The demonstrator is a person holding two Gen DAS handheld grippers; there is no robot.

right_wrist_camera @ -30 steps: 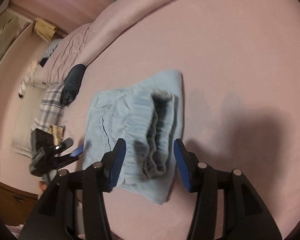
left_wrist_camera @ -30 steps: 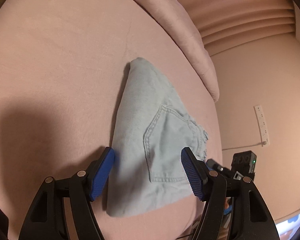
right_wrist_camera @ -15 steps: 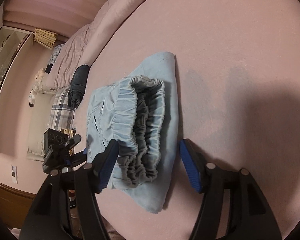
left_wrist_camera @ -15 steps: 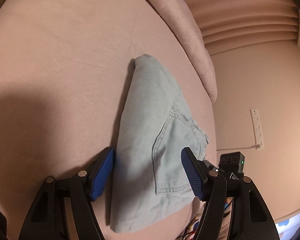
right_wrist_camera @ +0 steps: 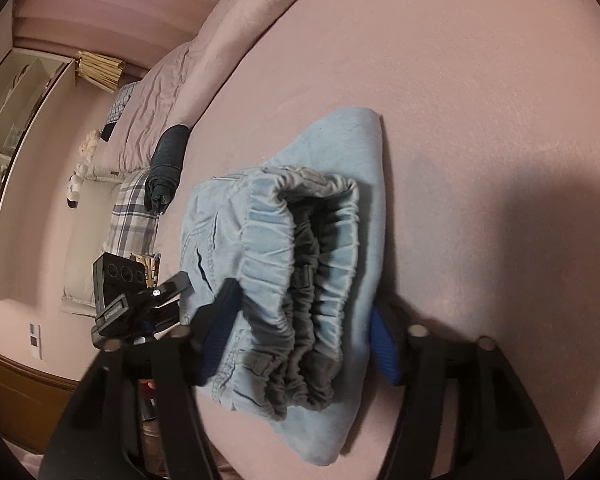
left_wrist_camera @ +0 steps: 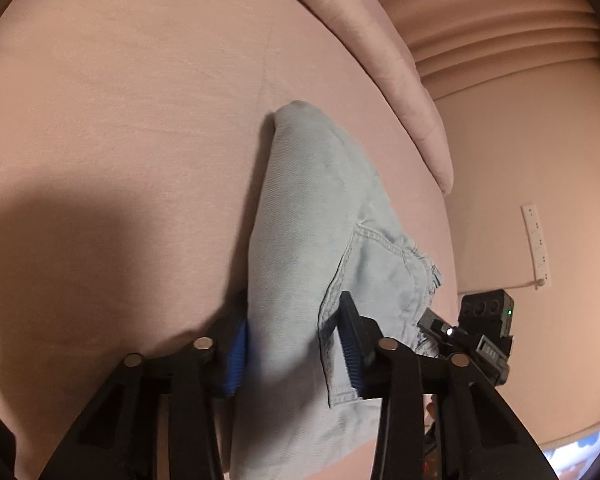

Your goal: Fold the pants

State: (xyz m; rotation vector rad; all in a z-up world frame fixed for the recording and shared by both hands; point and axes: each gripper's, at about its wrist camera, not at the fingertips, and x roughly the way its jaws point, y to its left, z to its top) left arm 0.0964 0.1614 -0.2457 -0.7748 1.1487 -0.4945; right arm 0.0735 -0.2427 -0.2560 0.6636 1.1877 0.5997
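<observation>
The light-blue denim pants point(left_wrist_camera: 320, 220) lie folded into a thick bundle on the pink bed sheet point(left_wrist_camera: 120, 120). My left gripper point(left_wrist_camera: 292, 344) is open, its jaws straddling the bundle's near end, one blue pad on each side. In the right wrist view the pants point(right_wrist_camera: 300, 248) show their gathered elastic waistband facing me. My right gripper point(right_wrist_camera: 300, 340) is open and straddles the waistband end, pads at both sides. Each view shows the other gripper at the bundle's far side: the right gripper point(left_wrist_camera: 484, 328) and the left gripper point(right_wrist_camera: 132, 300).
A pink duvet point(left_wrist_camera: 380, 52) is bunched along the bed's far edge. A rolled dark garment point(right_wrist_camera: 166, 164) and a plaid cloth point(right_wrist_camera: 130, 216) lie at the bed's left edge. A wall with a power strip point(left_wrist_camera: 536, 244) is beyond the bed.
Both grippers have moved forward onto the bundle, from hovering before it to straddling its ends. The right gripper's jaws opened wider. The pants lie where they were.
</observation>
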